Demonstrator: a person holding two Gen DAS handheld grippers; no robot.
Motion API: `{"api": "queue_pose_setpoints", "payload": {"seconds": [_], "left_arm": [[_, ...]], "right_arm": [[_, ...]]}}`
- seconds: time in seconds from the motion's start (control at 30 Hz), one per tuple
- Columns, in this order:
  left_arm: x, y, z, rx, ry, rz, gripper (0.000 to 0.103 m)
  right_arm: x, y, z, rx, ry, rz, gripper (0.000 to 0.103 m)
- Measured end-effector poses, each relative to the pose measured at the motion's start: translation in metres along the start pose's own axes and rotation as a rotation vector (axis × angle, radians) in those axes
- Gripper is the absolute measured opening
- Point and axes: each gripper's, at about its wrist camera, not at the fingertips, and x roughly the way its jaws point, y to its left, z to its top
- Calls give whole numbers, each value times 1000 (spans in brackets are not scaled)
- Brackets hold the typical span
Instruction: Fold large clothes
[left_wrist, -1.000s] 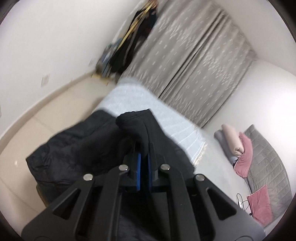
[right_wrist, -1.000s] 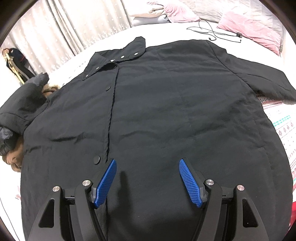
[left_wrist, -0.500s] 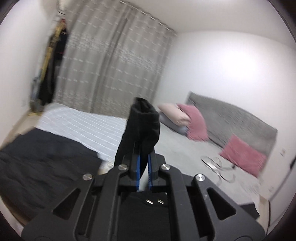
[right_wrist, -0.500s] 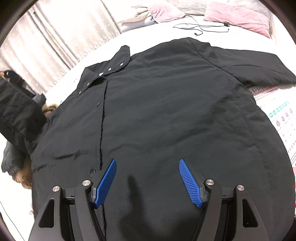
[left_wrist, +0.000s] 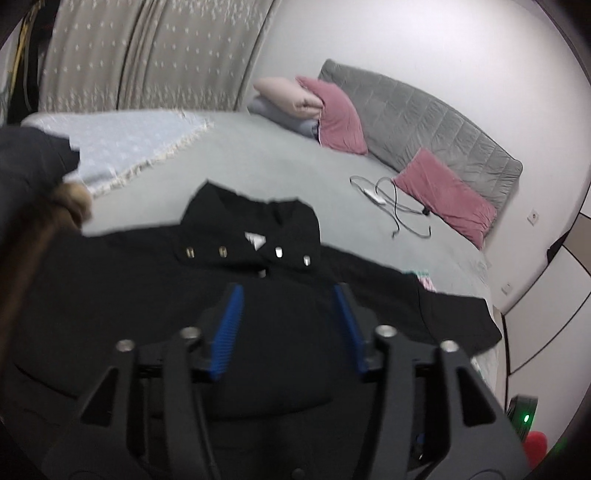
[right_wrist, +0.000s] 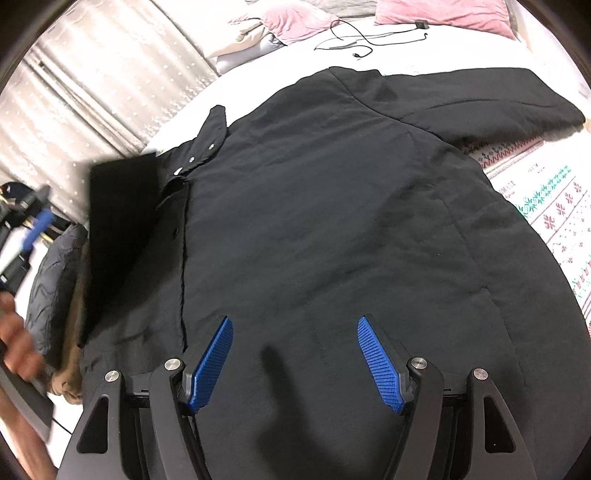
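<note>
The right gripper (right_wrist: 295, 363) stood at the bottom centre of the right wrist view, jaws spread wide and empty, poised over the lower front of the black coat (right_wrist: 332, 240); whether the pads touched the cloth could not be told.

At the bottom centre of the left wrist view, the left gripper (left_wrist: 288, 332) had its jaws opening. Nothing was pinched between them: the fabric visible in the gap lay beyond the tips, not against the pads.

In the right wrist view a sleeve (right_wrist: 118, 236) lay folded over the coat's chest at centre left, near the snap placket. The left gripper's blue pad and the person's hand (right_wrist: 14, 343) appeared blurred at the left edge, clear of that sleeve.

Assessment: the step in hand was the first sleeve fold, with release under way.

The other sleeve (right_wrist: 498, 99) remained extended toward the upper right. The next move would likely require a pinch near its cuff, carrying it across the chest.

The coat lay front-up on the grey bed (left_wrist: 280, 162), collar (left_wrist: 255, 225) pointing toward the far pillows (left_wrist: 332, 110).

A cable (left_wrist: 399, 206) lay on the bed beyond the collar, well apart from the coat.
</note>
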Motion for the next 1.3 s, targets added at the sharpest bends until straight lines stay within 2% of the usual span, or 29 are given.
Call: {"api": "queue_pose_setpoints", "payload": {"seconds": [0.1, 0.23, 0.4, 0.53, 0.63, 0.7, 0.83, 0.87, 0.9, 1.03, 1.1, 1.17, 1.3], "left_arm": [[9, 5, -4, -9, 21, 27, 66], [34, 23, -16, 15, 146, 166, 66], [59, 57, -50, 23, 273, 308, 66], [62, 73, -58, 11, 297, 308, 66], [48, 64, -55, 23, 310, 315, 66], [24, 55, -54, 43, 304, 290, 66], [-31, 54, -55, 36, 276, 275, 69], [-43, 57, -55, 25, 267, 276, 75], [-58, 60, -57, 9, 258, 289, 79], [-103, 73, -68, -32, 232, 366, 80], [-119, 77, -75, -47, 204, 381, 83], [-126, 79, -81, -39, 180, 398, 86], [-118, 85, -92, -42, 193, 421, 87]], "right_arm": [[-2, -4, 3, 10, 0, 11, 71], [0, -5, 3, 17, 4, 11, 71], [3, -4, 3, 13, 21, 15, 71], [7, -1, 3, 0, 33, 7, 71], [7, -4, 8, 2, 31, 19, 71], [2, -13, 11, 25, 22, 32, 72], [-25, -55, 28, 137, -38, 103, 72], [-34, -71, 34, 178, -66, 118, 72], [-43, -88, 42, 219, -93, 127, 72], [-73, -172, 70, 426, -207, 174, 74], [-83, -216, 81, 538, -262, 185, 76], [-85, -251, 97, 574, -275, 170, 76], [-80, -308, 122, 684, -288, 178, 76]]}}
